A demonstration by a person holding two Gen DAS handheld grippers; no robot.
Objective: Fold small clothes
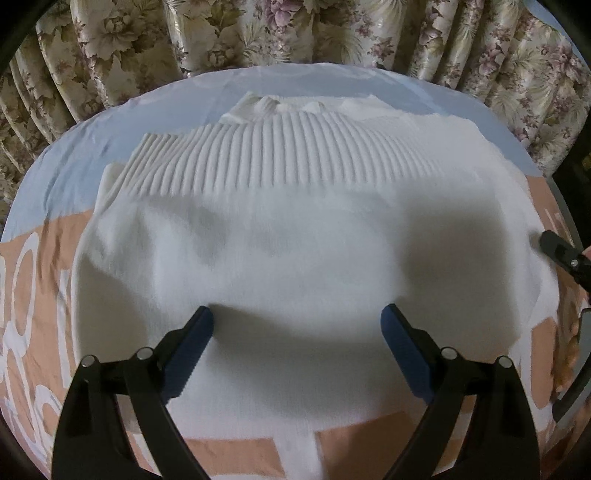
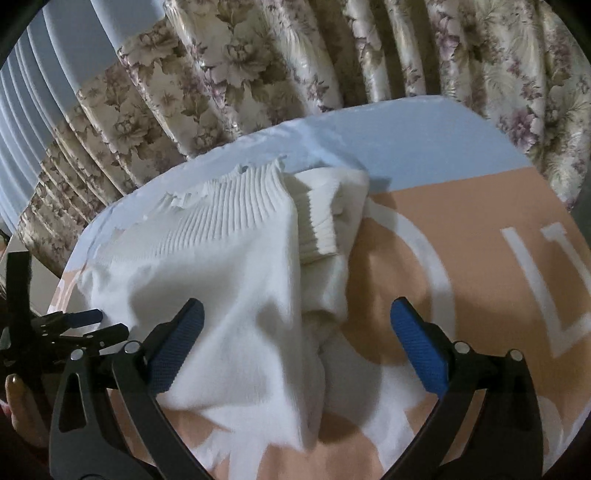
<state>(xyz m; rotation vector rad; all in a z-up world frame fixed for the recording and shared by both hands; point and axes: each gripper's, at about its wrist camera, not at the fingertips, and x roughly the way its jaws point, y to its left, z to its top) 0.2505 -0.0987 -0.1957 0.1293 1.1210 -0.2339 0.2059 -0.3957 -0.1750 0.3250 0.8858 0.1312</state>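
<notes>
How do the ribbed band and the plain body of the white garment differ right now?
The ribbed band shows raised parallel ridges; the plain body is smooth knit. The band lies at the far end near the floral curtain; the body lies nearer, under the open left claw. The band lies flat; the body is rumpled. Both are white.

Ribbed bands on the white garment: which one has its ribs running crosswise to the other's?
The small ribbed cuff folded over the white garment's right edge. Its ribs run across the long ribs of the wide ribbed band, which fans along the far edge.
</notes>
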